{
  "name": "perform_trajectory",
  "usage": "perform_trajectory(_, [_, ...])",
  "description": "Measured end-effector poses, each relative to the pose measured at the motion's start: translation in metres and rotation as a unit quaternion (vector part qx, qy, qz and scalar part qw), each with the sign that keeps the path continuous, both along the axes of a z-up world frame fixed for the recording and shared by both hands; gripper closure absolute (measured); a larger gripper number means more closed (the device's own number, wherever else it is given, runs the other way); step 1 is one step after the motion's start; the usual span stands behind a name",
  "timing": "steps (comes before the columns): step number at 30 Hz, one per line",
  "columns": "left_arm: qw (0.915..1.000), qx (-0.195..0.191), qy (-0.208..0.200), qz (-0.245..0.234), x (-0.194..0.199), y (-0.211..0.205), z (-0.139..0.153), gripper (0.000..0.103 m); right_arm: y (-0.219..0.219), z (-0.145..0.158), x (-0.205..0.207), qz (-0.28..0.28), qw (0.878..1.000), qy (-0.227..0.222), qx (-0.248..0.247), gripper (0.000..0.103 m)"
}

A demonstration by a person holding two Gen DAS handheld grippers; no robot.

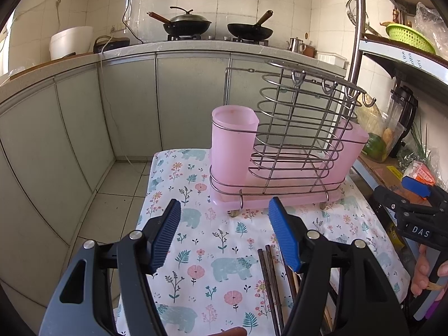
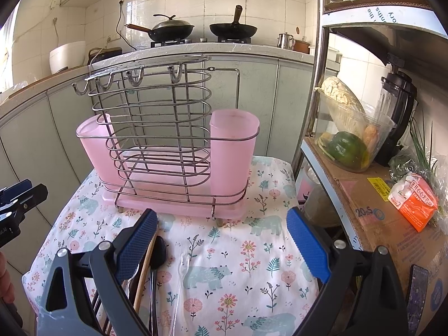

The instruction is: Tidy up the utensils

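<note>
A wire utensil rack (image 1: pixel 296 128) (image 2: pixel 156 128) with pink plastic cups (image 1: pixel 233 137) (image 2: pixel 233 151) and a pink drip tray stands on a floral-cloth table (image 1: pixel 201 252) (image 2: pixel 246 263). Dark chopsticks (image 1: pixel 268 285) lie on the cloth near my left gripper's right finger. My left gripper (image 1: pixel 224 235) is open and holds nothing. In the right wrist view, a black spoon (image 2: pixel 158 252), a light wooden chopstick (image 2: pixel 144 274) and a clear plastic utensil (image 2: pixel 182 268) lie by the left finger. My right gripper (image 2: pixel 221 246) is open and empty, and also appears at the right edge (image 1: pixel 414 204) of the left wrist view.
A shelf unit (image 2: pixel 364 196) on the right holds a cardboard box, a clear tub of vegetables (image 2: pixel 350 137), a blender (image 2: pixel 397 112) and an orange carton (image 2: pixel 414 201). Behind, a kitchen counter (image 1: pixel 168 47) carries two woks and a white pot. Tiled floor lies left of the table.
</note>
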State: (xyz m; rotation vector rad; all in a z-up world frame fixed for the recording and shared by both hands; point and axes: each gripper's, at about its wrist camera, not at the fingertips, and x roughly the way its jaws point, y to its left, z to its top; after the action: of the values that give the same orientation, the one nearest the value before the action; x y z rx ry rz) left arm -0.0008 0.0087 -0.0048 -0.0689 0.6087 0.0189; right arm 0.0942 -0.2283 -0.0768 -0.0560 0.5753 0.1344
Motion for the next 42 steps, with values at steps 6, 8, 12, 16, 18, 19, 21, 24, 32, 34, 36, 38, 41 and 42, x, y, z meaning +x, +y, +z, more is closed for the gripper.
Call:
perform_trajectory(6, [1.0000, 0.004, 0.005, 0.001, 0.001, -0.002, -0.002, 0.037, 0.000, -0.004, 0.002, 0.001, 1.000, 0.006, 0.001, 0.011])
perform_trajectory(8, [1.0000, 0.004, 0.007, 0.001, 0.002, -0.002, -0.003, 0.037, 0.000, -0.005, 0.003, 0.001, 1.000, 0.007, 0.000, 0.011])
perform_trajectory(12, [0.9999, 0.008, 0.012, -0.002, 0.003, -0.004, -0.007, 0.037, 0.000, -0.007, 0.004, 0.001, 1.000, 0.011, 0.000, 0.011])
perform_trajectory(16, [0.9998, 0.010, 0.019, -0.004, 0.005, -0.005, -0.011, 0.037, 0.001, -0.013, 0.008, 0.004, 1.000, 0.022, -0.001, 0.011])
perform_trajectory(18, [0.9997, 0.011, 0.024, -0.004, 0.007, -0.005, -0.015, 0.037, 0.002, -0.017, 0.009, 0.007, 1.000, 0.029, 0.000, 0.011])
perform_trajectory(19, [0.9996, 0.012, 0.027, -0.004, 0.008, -0.005, -0.017, 0.037, 0.002, -0.019, 0.011, 0.010, 0.999, 0.034, 0.001, 0.011])
perform_trajectory(21, [0.9993, 0.015, 0.034, -0.005, 0.011, -0.006, -0.021, 0.037, 0.004, -0.023, 0.013, 0.014, 0.999, 0.042, 0.001, 0.011])
perform_trajectory(24, [0.9987, 0.019, 0.047, -0.009, 0.015, -0.009, -0.028, 0.037, 0.006, -0.032, 0.018, 0.025, 0.997, 0.073, 0.004, 0.021])
perform_trajectory(32, [0.9910, -0.006, 0.127, -0.041, 0.033, -0.008, -0.063, 0.063, -0.001, -0.068, 0.043, 0.058, 0.977, 0.192, 0.075, 0.053])
perform_trajectory(34, [0.9859, -0.028, 0.158, -0.048, 0.039, -0.006, -0.073, 0.072, -0.002, -0.074, 0.046, 0.064, 0.972, 0.208, 0.090, 0.059])
perform_trajectory(36, [0.9794, -0.050, 0.187, -0.057, 0.045, -0.005, -0.081, 0.077, -0.002, -0.079, 0.048, 0.073, 0.966, 0.223, 0.104, 0.063])
perform_trajectory(38, [0.9709, -0.080, 0.215, -0.070, 0.049, -0.005, -0.089, 0.078, -0.002, -0.083, 0.050, 0.085, 0.959, 0.240, 0.122, 0.066])
perform_trajectory(41, [0.9603, -0.099, 0.246, -0.088, 0.053, -0.011, -0.098, 0.081, 0.003, -0.087, 0.052, 0.102, 0.950, 0.260, 0.141, 0.072])
perform_trajectory(42, [0.9580, -0.097, 0.254, -0.090, 0.054, -0.015, -0.102, 0.083, 0.005, -0.089, 0.053, 0.107, 0.947, 0.265, 0.145, 0.074])
